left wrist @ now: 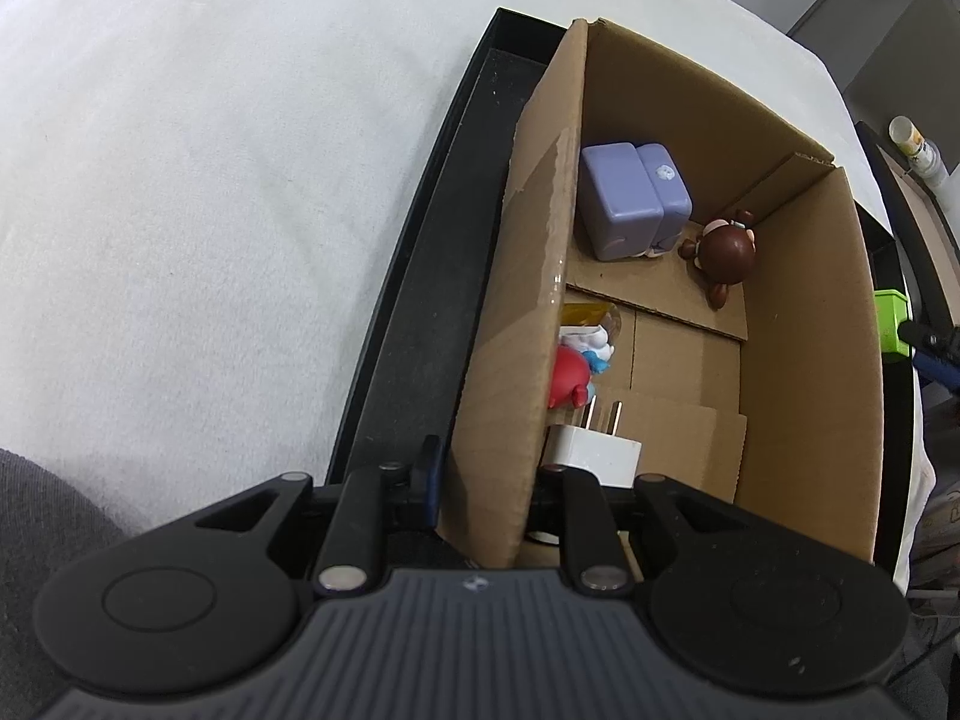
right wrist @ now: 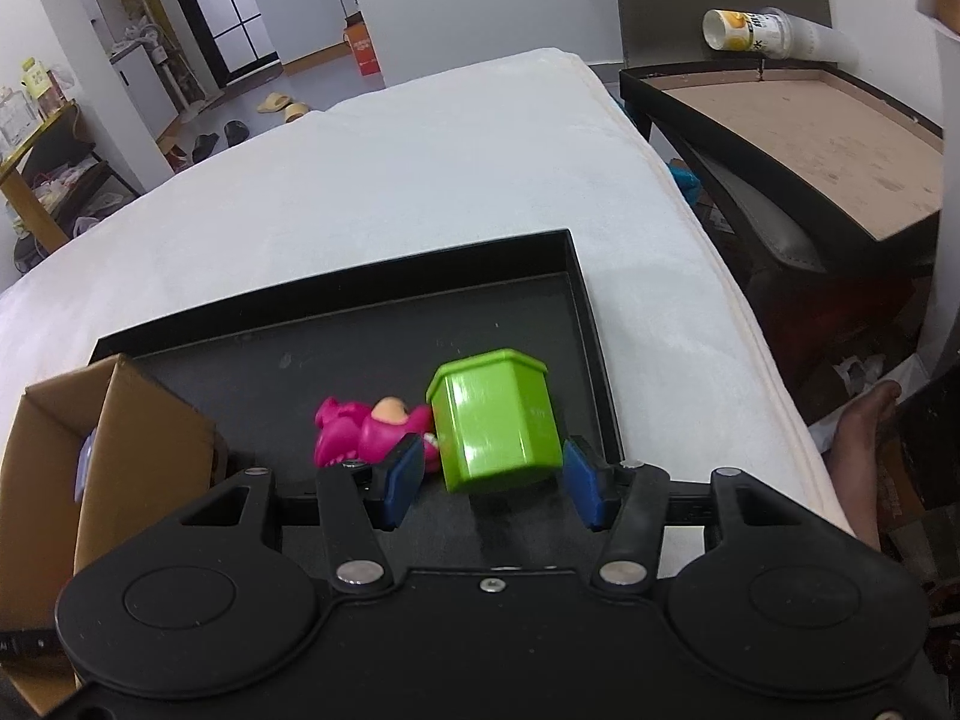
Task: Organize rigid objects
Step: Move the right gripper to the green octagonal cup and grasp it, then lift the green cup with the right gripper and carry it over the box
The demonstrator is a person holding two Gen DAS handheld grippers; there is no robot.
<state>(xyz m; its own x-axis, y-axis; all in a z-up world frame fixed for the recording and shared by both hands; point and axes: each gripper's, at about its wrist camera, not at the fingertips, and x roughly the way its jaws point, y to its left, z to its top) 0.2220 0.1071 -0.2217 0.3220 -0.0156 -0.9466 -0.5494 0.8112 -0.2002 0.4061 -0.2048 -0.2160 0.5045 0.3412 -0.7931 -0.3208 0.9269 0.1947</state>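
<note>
Listing left to right. Left gripper: jaws pinched on the near wall of the cardboard box, steadying it; white plug adapter just ahead, red figurine beyond, purple case and brown bear farthest. Right gripper: spread, pads clear of the green hexagonal container, which sits between and just ahead of them on the black tray. Risk: the left pad may catch the pink figurine, which touches the container's left face.

red figure: half behind cardboard wall | white plug: base hidden by fingers
</note>
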